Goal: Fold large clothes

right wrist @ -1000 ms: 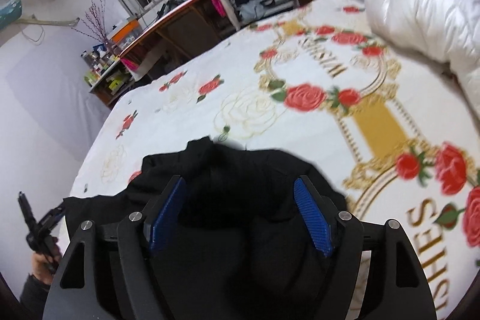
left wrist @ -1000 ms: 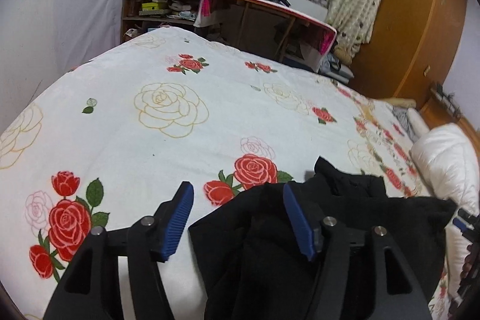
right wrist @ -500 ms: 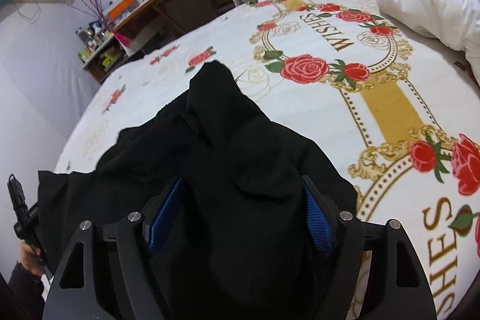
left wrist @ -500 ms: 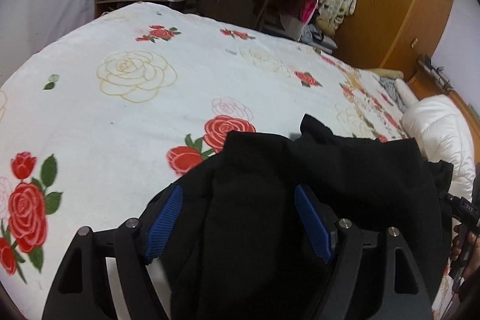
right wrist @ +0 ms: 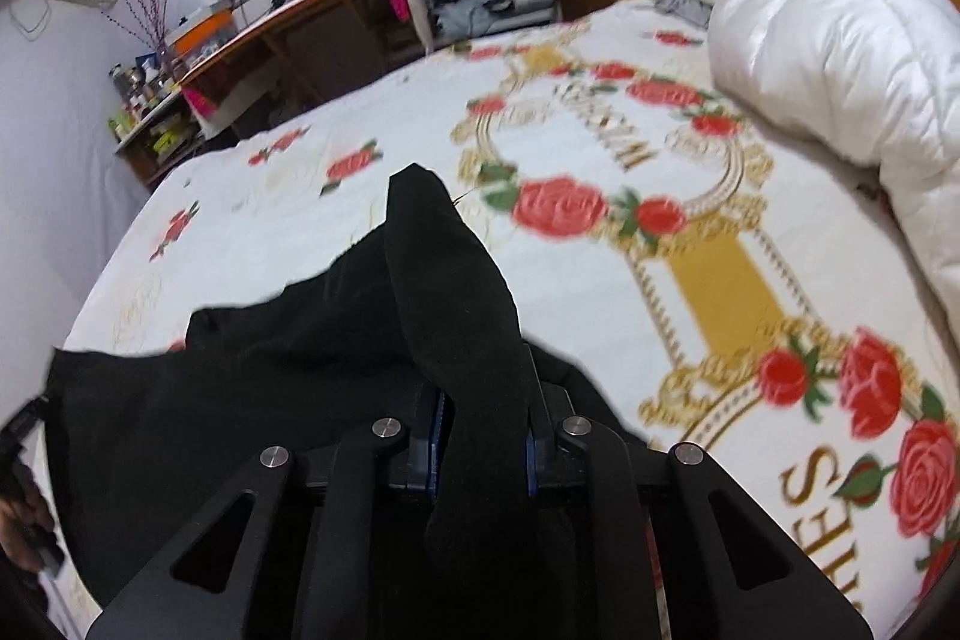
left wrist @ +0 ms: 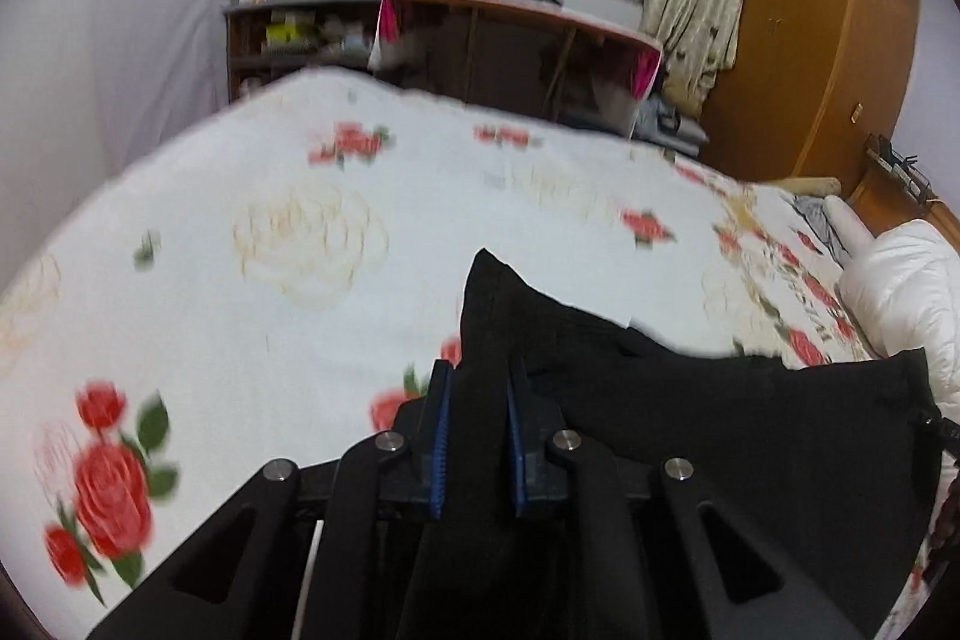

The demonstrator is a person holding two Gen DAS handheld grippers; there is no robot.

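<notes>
Rose-printed bedding [left wrist: 288, 280] is spreading out ahead of me, with a white duvet [right wrist: 840, 58] bunched at the bed's right edge. I am holding the black garment [left wrist: 720, 418] along the near edge of the bed. My left gripper [left wrist: 477, 433] and right gripper [right wrist: 483, 436] have just been closing, and both sets of jaws are now clamping folds of that cloth.

Gold "SHES" on the bedspread [right wrist: 738, 280]
</notes>
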